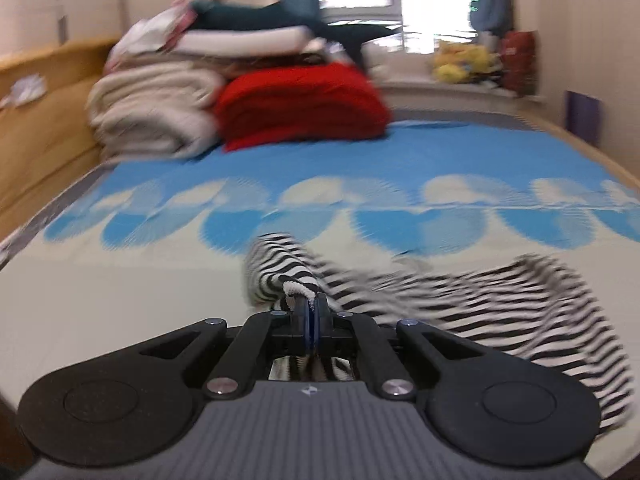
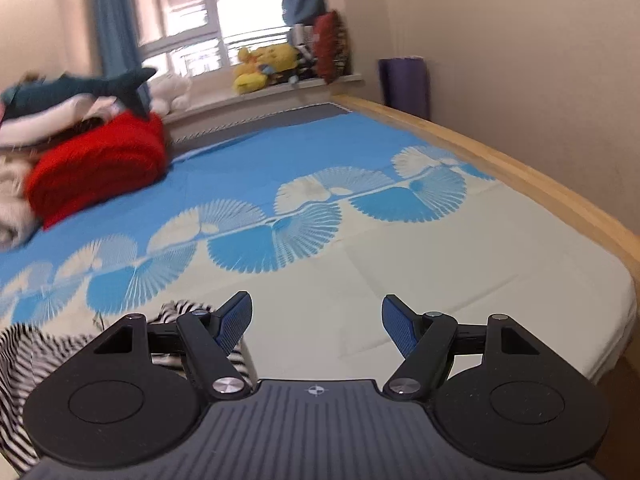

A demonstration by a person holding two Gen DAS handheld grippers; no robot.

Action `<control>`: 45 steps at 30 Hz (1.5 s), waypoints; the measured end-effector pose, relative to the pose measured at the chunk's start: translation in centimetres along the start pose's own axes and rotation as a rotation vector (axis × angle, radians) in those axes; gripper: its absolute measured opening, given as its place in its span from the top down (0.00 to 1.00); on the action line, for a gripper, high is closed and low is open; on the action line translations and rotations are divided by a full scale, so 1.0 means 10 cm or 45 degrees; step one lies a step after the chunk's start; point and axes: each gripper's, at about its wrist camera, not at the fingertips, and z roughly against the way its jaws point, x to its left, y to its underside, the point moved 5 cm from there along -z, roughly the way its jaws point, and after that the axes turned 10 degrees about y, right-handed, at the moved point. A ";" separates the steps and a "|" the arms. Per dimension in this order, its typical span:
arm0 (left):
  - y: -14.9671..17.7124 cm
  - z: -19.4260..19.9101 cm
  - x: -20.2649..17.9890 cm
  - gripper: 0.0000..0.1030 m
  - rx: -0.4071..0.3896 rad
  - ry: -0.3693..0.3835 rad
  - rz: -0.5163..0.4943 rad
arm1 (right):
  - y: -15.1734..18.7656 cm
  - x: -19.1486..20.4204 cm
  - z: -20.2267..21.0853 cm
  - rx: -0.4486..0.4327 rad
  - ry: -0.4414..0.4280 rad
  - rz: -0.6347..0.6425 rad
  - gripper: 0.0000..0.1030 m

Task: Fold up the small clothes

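The left gripper (image 1: 309,304) is clamped on the striped top's (image 1: 500,304) white hem; the top trails toward 3 o'clock across the bed (image 1: 120,280). The right gripper (image 2: 316,320) gapes, holding nothing. With one corner pinched, the cloth may bunch or slip free.

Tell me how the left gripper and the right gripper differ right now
The left gripper is shut, its jaws pinching the white-trimmed edge of the striped garment; the right gripper stands wide open with nothing between its jaws. The left lifts cloth off the bed sheet; the right hangs over bare sheet, the garment beside it. Both have black arms and blue pads.
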 end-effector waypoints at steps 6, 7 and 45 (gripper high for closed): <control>-0.04 0.06 -1.39 0.99 -0.035 0.256 -0.218 | -0.11 -0.38 0.02 -0.067 0.049 -0.111 0.29; 0.04 0.07 -1.65 0.99 -0.025 0.311 -0.269 | -0.11 -0.44 0.02 -0.075 0.064 -0.116 0.29; 0.28 -0.58 -0.51 0.66 0.356 0.511 0.033 | 0.90 1.03 -0.55 0.591 -0.429 0.309 0.92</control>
